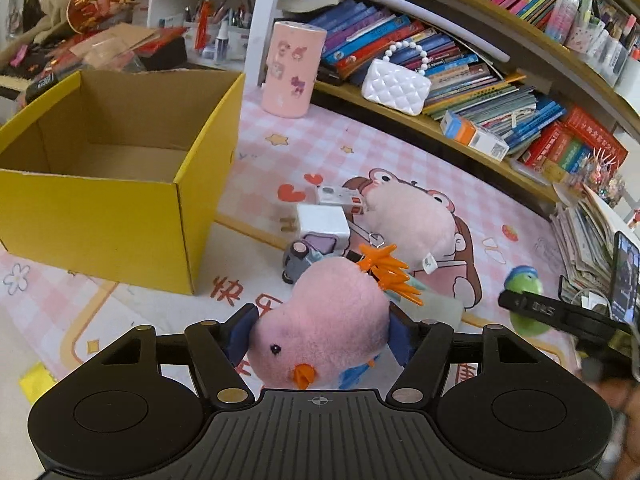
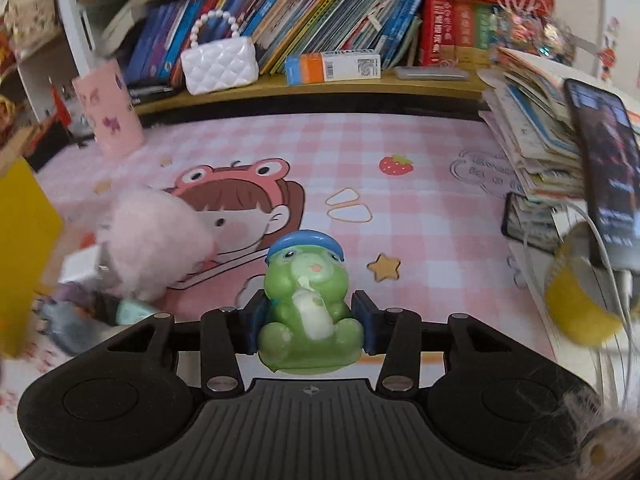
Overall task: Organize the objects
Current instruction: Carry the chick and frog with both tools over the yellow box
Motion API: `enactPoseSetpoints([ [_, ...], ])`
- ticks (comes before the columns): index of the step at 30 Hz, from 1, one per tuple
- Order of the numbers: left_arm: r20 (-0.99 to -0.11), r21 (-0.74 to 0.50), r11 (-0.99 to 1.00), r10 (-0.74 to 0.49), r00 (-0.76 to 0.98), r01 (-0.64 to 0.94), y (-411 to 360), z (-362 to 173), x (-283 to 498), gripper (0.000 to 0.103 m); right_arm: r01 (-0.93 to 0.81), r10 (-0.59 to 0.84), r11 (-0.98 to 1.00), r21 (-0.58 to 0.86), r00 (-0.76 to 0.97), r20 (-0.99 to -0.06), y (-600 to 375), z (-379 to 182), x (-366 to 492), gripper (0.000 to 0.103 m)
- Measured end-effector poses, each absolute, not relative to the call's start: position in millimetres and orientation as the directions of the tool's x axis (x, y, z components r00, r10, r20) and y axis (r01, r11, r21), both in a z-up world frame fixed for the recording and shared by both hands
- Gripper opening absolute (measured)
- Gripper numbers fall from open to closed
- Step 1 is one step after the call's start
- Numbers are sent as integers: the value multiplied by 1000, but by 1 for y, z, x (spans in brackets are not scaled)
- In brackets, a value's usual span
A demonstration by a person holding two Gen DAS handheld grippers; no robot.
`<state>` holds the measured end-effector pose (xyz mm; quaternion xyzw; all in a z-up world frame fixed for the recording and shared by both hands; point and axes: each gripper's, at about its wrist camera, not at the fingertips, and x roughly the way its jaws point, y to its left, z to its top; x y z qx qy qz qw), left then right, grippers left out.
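While held, pink chick point(image 1: 320, 320) beak-down.

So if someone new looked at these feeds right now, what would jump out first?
Probably the two toys in the jaws: a pink plush chick squeezed in the left gripper, and a green frog figure with a blue cap between the right gripper's pads. Next, the big open yellow box on the pink checked mat, left of the chick.
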<state>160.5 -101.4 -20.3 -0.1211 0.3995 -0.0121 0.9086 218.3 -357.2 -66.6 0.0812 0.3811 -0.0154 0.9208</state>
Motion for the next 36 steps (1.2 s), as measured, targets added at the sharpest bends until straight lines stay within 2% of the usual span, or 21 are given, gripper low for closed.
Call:
enactPoseSetpoints([
  [8, -723, -273, 959, -157, 672, -70, -90, -23, 144, 66, 112, 131, 956, 270, 661, -739, -326, -47, 170, 42],
  [15, -696, -315, 948, -206, 688, -34, -63, -22, 122, 66, -7, 160, 978, 209, 673, -722, -270, -38, 143, 42],
  [30, -655, -343, 936, -179, 734, -78, 76, -12, 59, 66, -125, 207, 978, 167, 670, -713, -132, -24, 88, 42],
  [36, -666, -326, 944, -185, 723, -59, 119, -17, 38, 66, -116, 213, 976, 182, 661, -720, -85, -29, 61, 42],
])
